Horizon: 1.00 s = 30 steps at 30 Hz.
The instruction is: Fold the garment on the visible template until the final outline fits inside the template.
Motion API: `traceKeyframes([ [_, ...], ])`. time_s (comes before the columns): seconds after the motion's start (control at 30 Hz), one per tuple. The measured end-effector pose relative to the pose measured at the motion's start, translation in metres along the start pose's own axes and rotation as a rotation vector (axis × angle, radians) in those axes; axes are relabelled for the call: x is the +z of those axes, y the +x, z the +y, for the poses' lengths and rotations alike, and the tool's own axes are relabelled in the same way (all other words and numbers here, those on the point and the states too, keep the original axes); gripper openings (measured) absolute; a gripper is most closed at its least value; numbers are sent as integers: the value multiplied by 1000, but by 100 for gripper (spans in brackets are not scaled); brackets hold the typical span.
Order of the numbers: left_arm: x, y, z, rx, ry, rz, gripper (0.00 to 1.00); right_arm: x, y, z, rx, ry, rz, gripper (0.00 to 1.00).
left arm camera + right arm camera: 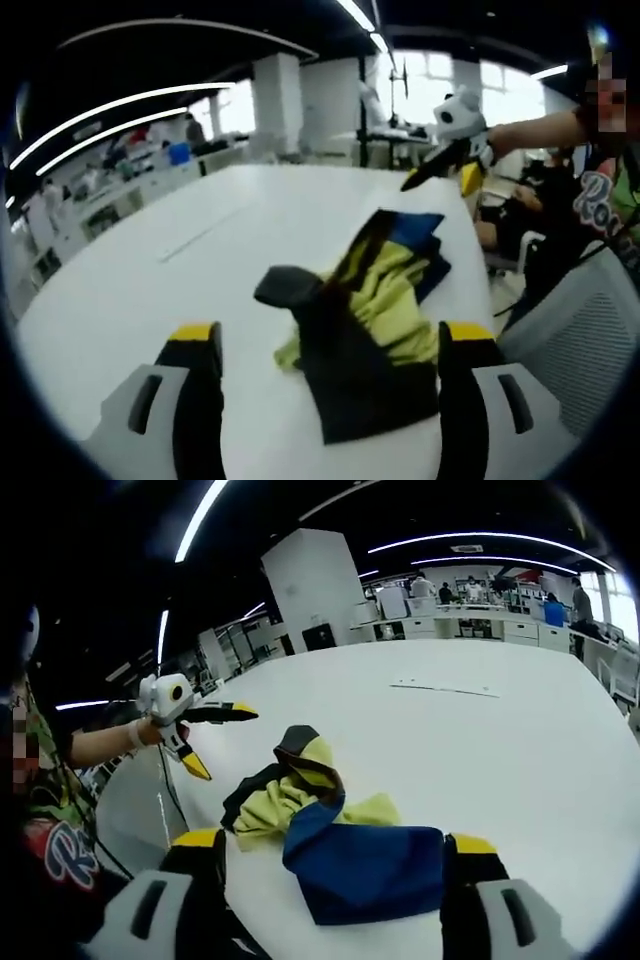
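The left gripper (330, 345) has its jaws spread wide, holding nothing, low over the white table (150, 270). To its left lies broad bare tabletop out to the curved edge; the right edge runs close beside the garment (365, 320). The right gripper (335, 855) is likewise agape and empty, the table's near edge just at its left. The garment lies crumpled in a heap between both pairs of jaws: black, yellow-green and blue panels bunched together.
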State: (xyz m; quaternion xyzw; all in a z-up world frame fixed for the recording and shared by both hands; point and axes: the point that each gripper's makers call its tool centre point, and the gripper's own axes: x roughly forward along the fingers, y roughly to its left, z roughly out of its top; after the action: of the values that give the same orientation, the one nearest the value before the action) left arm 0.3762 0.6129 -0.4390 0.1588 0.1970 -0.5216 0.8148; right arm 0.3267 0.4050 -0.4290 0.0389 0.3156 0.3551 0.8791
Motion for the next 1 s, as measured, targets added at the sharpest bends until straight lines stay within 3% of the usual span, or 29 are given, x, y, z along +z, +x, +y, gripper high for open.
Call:
traceKeyframes([
  [0.17, 0, 5, -2, -33, 0, 12, 59, -1, 2, -1, 13, 11, 4, 84],
  [0.3, 3, 13, 0, -30, 15, 13, 58, -1, 2, 1, 28, 21, 8, 78],
  [0.47, 9, 22, 4, -28, 63, 14, 45, 0, 5, 1, 47, 40, 10, 67],
  [0.57, 11, 30, 8, -28, 99, 25, 40, -4, 10, 14, 104, 88, 33, 59],
  [0.6, 9, 32, 13, -12, 130, 51, 38, -6, 12, 14, 105, 86, 41, 56],
  [0.7, 16, 38, 12, -23, 172, 29, 30, -8, 18, 19, 109, 73, 49, 48],
  [0.77, 15, 42, 12, -27, 253, 52, 24, -10, 21, 21, 120, 83, 60, 43],
  [1.0, 8, 57, 13, -34, 289, 77, 22, -9, 30, 15, 98, 107, 62, 28],
])
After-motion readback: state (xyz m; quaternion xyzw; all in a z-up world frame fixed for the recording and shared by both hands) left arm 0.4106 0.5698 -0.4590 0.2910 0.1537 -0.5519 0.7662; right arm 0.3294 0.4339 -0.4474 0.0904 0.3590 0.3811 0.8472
